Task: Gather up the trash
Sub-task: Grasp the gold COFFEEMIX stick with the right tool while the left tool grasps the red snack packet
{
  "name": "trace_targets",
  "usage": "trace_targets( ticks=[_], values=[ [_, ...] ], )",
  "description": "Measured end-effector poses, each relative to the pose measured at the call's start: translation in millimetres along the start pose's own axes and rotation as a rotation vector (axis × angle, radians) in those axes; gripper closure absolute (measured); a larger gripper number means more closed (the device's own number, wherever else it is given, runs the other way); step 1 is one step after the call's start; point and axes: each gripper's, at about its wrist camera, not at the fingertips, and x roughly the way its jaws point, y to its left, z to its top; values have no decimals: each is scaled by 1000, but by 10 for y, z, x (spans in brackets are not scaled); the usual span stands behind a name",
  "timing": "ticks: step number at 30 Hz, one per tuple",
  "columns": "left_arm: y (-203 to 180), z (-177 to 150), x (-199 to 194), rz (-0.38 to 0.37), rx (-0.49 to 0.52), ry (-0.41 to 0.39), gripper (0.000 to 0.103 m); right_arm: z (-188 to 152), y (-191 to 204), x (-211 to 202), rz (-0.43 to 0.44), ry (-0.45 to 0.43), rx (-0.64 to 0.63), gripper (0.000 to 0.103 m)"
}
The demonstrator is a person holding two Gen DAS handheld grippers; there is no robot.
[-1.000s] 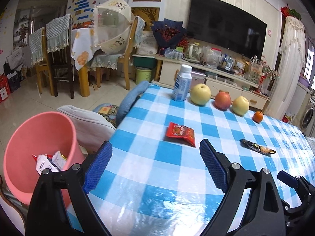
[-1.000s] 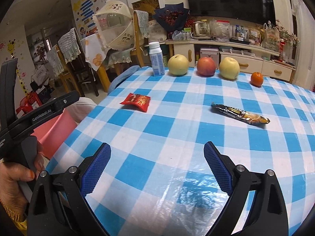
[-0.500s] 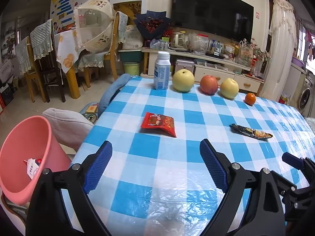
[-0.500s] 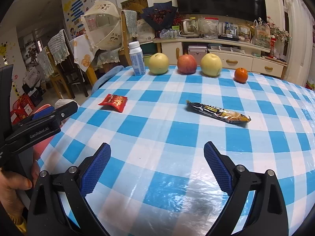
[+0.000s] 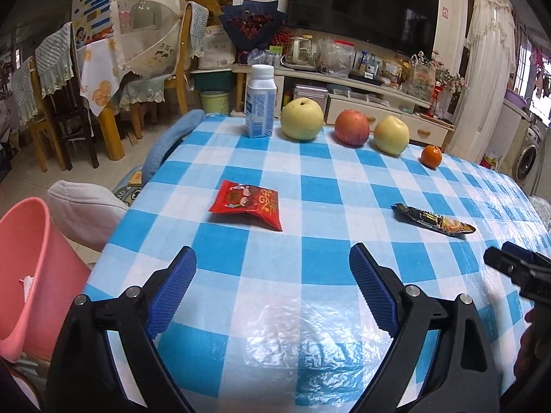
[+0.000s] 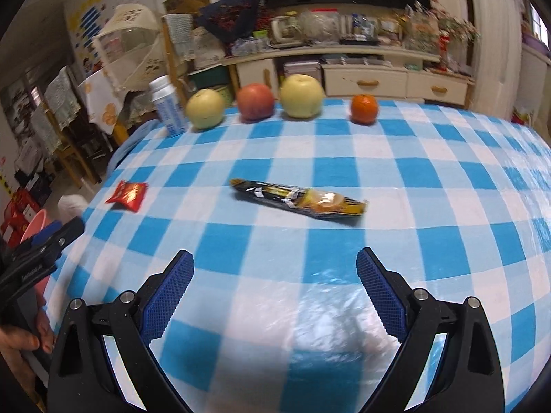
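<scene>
A red snack packet lies on the blue-checked tablecloth, a little ahead of my left gripper, which hangs open and empty above the cloth. Further right lies a long black and yellow wrapper. In the right wrist view that wrapper sits just ahead of my right gripper, also open with nothing between its fingers; the red packet shows at the left. A pink bin with paper scraps inside stands on the floor left of the table.
Along the table's far edge stand a white and blue bottle, two yellow pears, a red apple and a small orange. A grey cushioned seat and a blue chair back flank the left edge. A hand holds the left gripper.
Both grippers have slid rightwards along the table. The pink bin has drifted towards the left edge of the left view, and the black wrapper now lies centred ahead of the right gripper. Both stayed open.
</scene>
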Motion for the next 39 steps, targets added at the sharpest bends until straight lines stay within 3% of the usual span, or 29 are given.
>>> trace_targets(
  ticks=[4, 9, 16, 26, 33, 39],
  values=[
    [-31, 26, 125, -1, 0, 22, 12, 112, -208, 171, -56, 6, 35, 9],
    [-35, 59, 251, -36, -36, 44, 12, 232, -288, 409, -30, 34, 64, 9],
    [93, 117, 525, -134, -166, 106, 12, 366, -292, 700, -34, 73, 19, 9],
    [140, 204, 832, -137, -219, 131, 12, 380, -171, 937, -16, 131, -39, 9],
    [155, 302, 965, -137, -230, 121, 12, 304, 140, 929, 69, 156, -110, 9],
    [175, 393, 1146, -120, -220, 128, 12, 224, 527, 860, 250, 186, -151, 9]
  ],
)
